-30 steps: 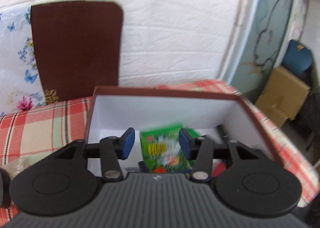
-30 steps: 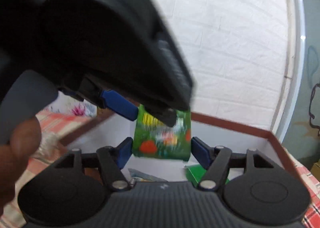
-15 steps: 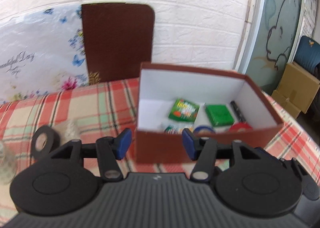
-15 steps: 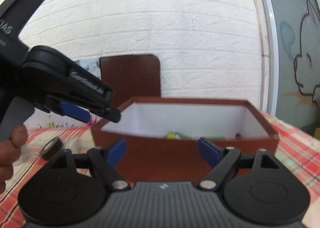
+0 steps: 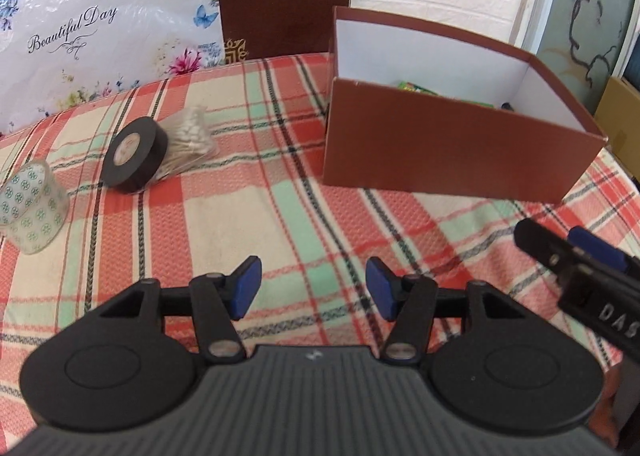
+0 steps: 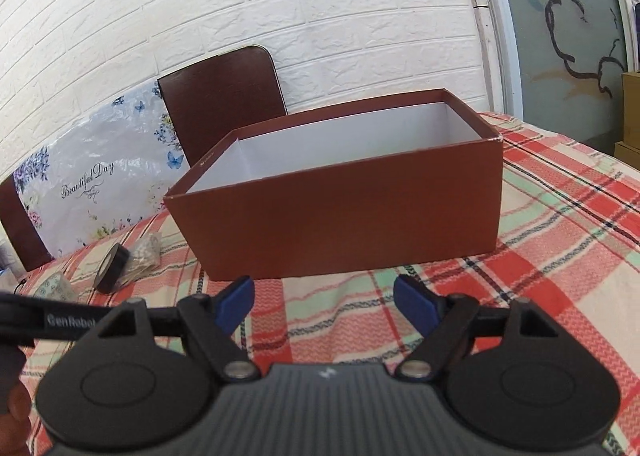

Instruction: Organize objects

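Here we hold the left tool [image 5: 312, 288] and the right tool [image 6: 324, 302] spread apart, gripping nothing, above the plaid counter [image 5: 248, 215]. Ahead of both sits the brown box [image 6: 344, 223]; ahead-left of the left tool lies the black tape roll [image 5: 134, 153].

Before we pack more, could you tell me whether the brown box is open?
Open: the brown box has no lid, and its white inside shows.

An open brown box [image 5: 448, 153] with white inner walls sits at the upper right of the left wrist view, green packets [image 5: 416, 87] just showing inside. At the left lie a black tape roll [image 5: 134, 153] resting against a clear bag of cotton swabs [image 5: 190, 139], and a patterned clear tape roll [image 5: 30, 205] apart from them.
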`<state>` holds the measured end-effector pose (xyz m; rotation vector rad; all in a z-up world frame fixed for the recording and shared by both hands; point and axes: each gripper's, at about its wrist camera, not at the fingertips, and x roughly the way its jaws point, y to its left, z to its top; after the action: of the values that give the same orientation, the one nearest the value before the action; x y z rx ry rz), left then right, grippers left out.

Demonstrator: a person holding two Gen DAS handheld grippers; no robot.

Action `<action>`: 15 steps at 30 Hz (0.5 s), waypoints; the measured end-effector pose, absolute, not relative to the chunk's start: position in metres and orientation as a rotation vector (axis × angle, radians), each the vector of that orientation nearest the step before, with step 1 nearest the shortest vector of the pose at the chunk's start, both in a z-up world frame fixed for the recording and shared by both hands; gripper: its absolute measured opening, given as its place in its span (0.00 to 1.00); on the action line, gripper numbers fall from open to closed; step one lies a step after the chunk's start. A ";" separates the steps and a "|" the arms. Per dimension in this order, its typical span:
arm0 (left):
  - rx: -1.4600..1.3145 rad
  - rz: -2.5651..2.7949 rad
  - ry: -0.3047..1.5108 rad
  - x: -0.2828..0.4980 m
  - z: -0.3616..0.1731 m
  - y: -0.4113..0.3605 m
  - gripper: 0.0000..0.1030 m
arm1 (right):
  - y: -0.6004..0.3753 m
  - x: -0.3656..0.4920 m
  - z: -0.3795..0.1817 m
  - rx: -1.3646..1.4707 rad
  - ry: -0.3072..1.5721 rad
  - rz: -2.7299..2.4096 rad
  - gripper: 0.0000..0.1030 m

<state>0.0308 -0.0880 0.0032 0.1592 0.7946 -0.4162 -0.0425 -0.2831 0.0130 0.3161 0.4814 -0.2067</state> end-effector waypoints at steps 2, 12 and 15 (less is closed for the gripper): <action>0.172 -0.400 0.797 0.029 0.001 -0.088 0.58 | -0.282 -0.042 0.016 0.317 0.483 -0.205 0.77; 0.214 -0.375 0.774 0.024 -0.002 -0.088 0.64 | -0.281 -0.045 0.023 0.309 0.465 -0.211 0.77; 0.219 -0.375 0.773 0.023 -0.003 -0.090 0.64 | -0.283 -0.045 0.024 0.311 0.463 -0.213 0.77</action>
<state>0.0232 -0.0898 -0.0025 0.2186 0.7728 -0.3752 -0.0451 -0.2827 0.0239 0.3110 0.4629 -0.2133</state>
